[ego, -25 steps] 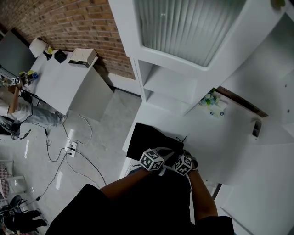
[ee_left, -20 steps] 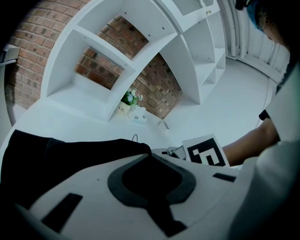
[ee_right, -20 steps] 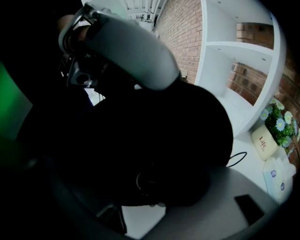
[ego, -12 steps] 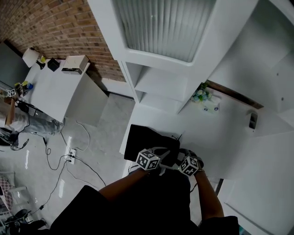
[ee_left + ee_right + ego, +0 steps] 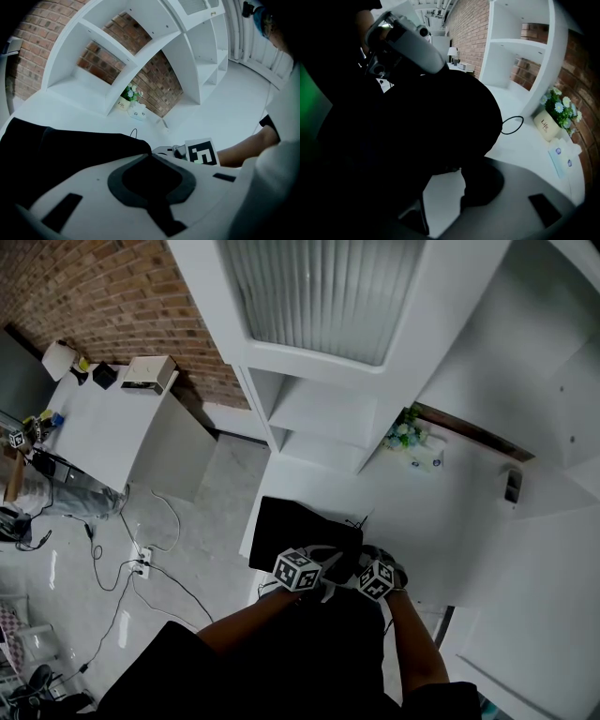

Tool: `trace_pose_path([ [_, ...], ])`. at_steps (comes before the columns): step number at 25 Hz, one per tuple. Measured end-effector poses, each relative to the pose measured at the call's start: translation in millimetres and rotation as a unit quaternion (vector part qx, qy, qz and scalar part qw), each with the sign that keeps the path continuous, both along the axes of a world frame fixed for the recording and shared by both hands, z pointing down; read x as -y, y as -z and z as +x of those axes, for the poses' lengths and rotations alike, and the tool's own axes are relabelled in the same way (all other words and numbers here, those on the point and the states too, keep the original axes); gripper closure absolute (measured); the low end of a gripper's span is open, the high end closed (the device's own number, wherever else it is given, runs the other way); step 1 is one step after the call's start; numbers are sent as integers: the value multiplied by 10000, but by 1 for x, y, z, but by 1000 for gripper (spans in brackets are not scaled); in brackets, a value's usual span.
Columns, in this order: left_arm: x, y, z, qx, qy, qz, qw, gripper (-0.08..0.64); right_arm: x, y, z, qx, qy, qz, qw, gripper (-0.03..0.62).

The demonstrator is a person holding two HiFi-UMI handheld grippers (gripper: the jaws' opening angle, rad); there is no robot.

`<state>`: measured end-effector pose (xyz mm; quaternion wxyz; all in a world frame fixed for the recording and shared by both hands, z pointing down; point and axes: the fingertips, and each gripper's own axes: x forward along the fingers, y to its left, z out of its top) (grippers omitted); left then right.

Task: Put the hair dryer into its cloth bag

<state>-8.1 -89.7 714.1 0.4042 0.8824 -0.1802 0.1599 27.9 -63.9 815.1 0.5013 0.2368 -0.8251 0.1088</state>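
Observation:
A black cloth bag [image 5: 292, 529] lies on the white table [image 5: 441, 521], near its left edge. My left gripper [image 5: 322, 557] is shut on the bag's near edge, and black cloth meets its fingertips [image 5: 149, 151] in the left gripper view. Close on its right, my right gripper [image 5: 361, 561] points steeply down at the same edge. Its jaws are closing. Black cloth [image 5: 417, 117] drapes over one jaw and bare table still shows in the gap. A thin black cord loop [image 5: 512, 124] lies beside the bag. I cannot make out the hair dryer.
A small flower pot [image 5: 403, 435] and a pale box [image 5: 429, 457] stand at the back of the table, under white shelves [image 5: 319, 413]. A small dark device [image 5: 512, 486] lies at the far right. Left of the table, the floor [image 5: 141, 559] carries cables.
The right gripper has shifted a little sideways at the bag's near edge. The left gripper has kept its hold and place. The head view has swung slightly.

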Motion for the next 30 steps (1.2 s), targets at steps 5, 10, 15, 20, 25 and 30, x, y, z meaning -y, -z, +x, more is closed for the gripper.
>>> trace_pose_path([
  [5,0,2,-1,9,-88,42,10000,529,-2,3,-1,7,180,47,9998,414],
  [10,4,7,0,-19,-76,10,10000,529,2,14,-7,109,275,205,9994,419],
  [15,3,15,1,-132,-104,142,9998,529,8,20,-19,263,305,302,9987,419],
  [20,5,21,1,-221,-41,287,9993,529,12,25,-35,385,363,293,9982,419],
  [25,4,24,-1,-383,-32,290,9988,529,15,27,-52,552,429,327,9970,419],
  [30,3,29,-6,-641,13,259,9976,529,16,23,-64,766,437,339,9955,419],
])
